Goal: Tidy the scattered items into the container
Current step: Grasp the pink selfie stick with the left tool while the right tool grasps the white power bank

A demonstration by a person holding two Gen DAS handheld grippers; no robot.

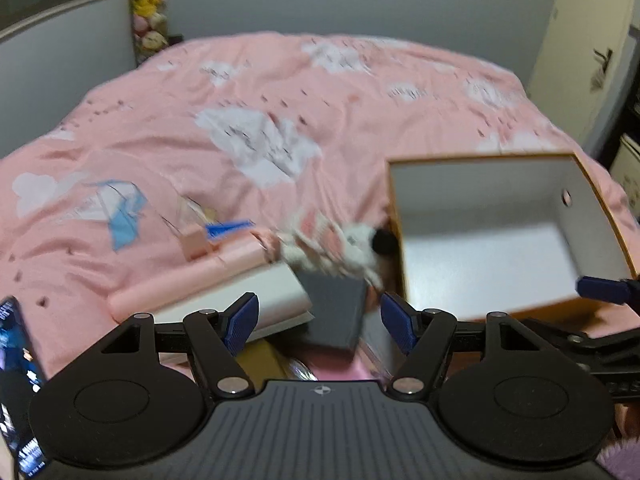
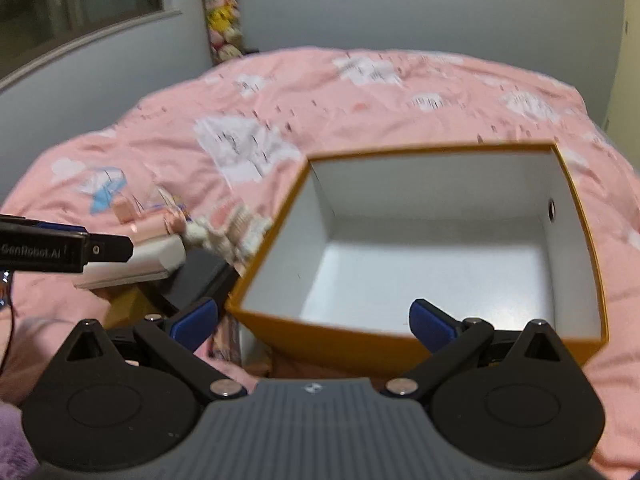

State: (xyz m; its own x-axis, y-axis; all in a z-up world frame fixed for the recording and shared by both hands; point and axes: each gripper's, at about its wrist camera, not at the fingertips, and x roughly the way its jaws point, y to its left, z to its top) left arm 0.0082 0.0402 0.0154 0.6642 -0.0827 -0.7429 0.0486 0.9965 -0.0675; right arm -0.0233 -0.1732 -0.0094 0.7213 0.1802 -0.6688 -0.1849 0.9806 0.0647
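An open orange box (image 2: 344, 338) with a white inside stands on the pink bed; it also shows in the left wrist view (image 1: 540, 308). My right gripper (image 2: 314, 322) is open and empty at the box's near wall. My left gripper (image 1: 320, 320) is open and empty above a dark grey flat case (image 1: 334, 312). Left of the box lie a white and pink plush toy (image 1: 328, 244), a pink tube (image 1: 188, 284), a white flat box (image 1: 248, 296) and a small clear pink box (image 1: 196, 236). The views are blurred.
A blue and white packet (image 1: 116, 208) lies further left on the pink bedcover (image 1: 320, 92). A phone (image 1: 16, 380) lies at the left edge. Grey walls, a window and a hanging row of plush toys (image 1: 148, 12) stand behind the bed.
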